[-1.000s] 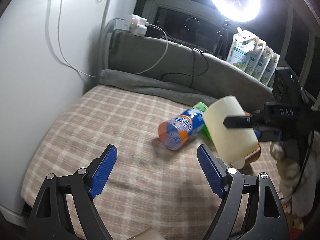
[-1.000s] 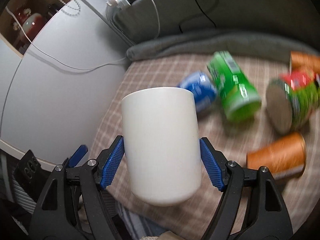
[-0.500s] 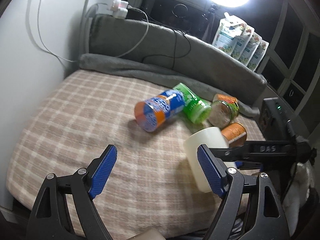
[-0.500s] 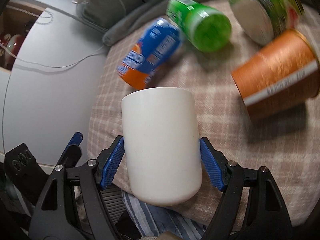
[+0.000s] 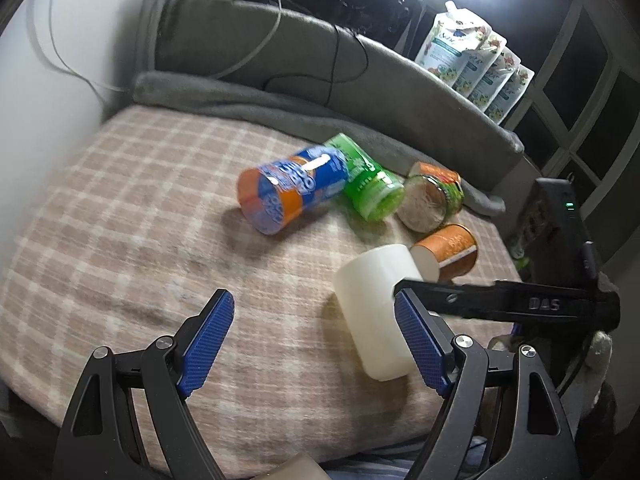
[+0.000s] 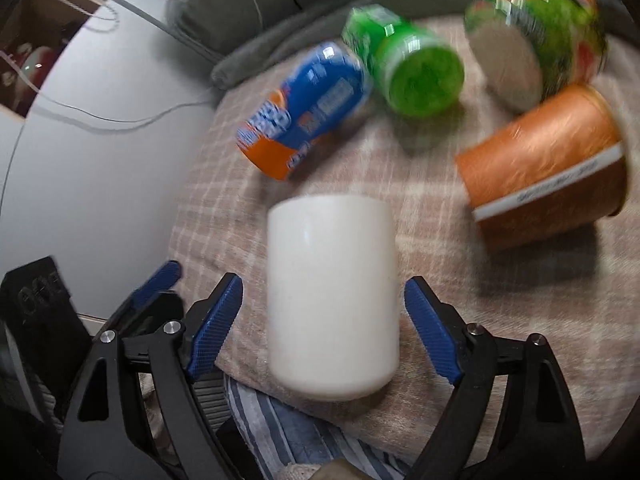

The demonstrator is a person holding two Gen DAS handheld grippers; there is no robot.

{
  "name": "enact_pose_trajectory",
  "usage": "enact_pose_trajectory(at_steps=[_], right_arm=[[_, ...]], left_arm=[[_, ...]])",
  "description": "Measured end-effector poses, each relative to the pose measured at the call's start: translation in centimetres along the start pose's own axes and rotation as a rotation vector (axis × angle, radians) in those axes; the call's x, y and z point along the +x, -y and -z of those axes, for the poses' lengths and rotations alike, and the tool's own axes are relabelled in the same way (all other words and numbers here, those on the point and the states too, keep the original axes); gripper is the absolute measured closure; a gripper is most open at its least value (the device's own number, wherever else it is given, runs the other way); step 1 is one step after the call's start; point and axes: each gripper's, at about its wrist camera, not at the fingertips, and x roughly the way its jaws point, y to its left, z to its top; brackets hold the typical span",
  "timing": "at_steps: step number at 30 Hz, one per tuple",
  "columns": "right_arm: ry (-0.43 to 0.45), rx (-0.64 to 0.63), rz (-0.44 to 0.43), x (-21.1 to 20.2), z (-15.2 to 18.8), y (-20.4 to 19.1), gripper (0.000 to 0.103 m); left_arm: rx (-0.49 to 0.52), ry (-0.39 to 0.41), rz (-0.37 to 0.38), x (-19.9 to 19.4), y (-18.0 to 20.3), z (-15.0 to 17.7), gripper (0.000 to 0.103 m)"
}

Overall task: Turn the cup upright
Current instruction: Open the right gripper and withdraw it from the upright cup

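Observation:
A plain white cup [image 6: 332, 300] rests on the checked blanket [image 6: 440, 248] near its front edge, its closed base toward the cans; which end is up I cannot tell. My right gripper [image 6: 324, 332] is open around it, with a gap between each blue pad and the cup. In the left wrist view the cup [image 5: 372, 308] lies at the right, with the right gripper's black finger [image 5: 500, 300] across it. My left gripper [image 5: 312, 344] is open and empty, low over the blanket to the cup's left.
Several containers lie on their sides behind the cup: a blue and orange can [image 5: 288, 192], a green can [image 5: 368, 188], a green and red tub [image 5: 432, 196] and an orange cup [image 5: 448, 250]. A grey bolster [image 5: 320, 92] runs along the back. A white wall [image 5: 48, 80] stands at the left.
The right gripper brought the cup down from the air to the blanket and opened its fingers off it. The left gripper stayed open and shifted its view slightly.

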Motion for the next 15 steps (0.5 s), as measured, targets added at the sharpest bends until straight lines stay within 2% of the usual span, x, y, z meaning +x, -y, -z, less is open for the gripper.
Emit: enact_pose_trajectory(at_steps=[9, 15], right_arm=[[0.233, -0.106, 0.188, -7.4, 1.7, 0.1, 0.017], [0.312, -0.095, 0.255, -10.5, 3.8, 1.4, 0.017]], left_arm=[[-0.093, -0.165, 0.17, 2.8, 1.0, -1.3, 0.021], [-0.155, -0.235, 0.213, 4.8, 1.5, -2.2, 0.021]])
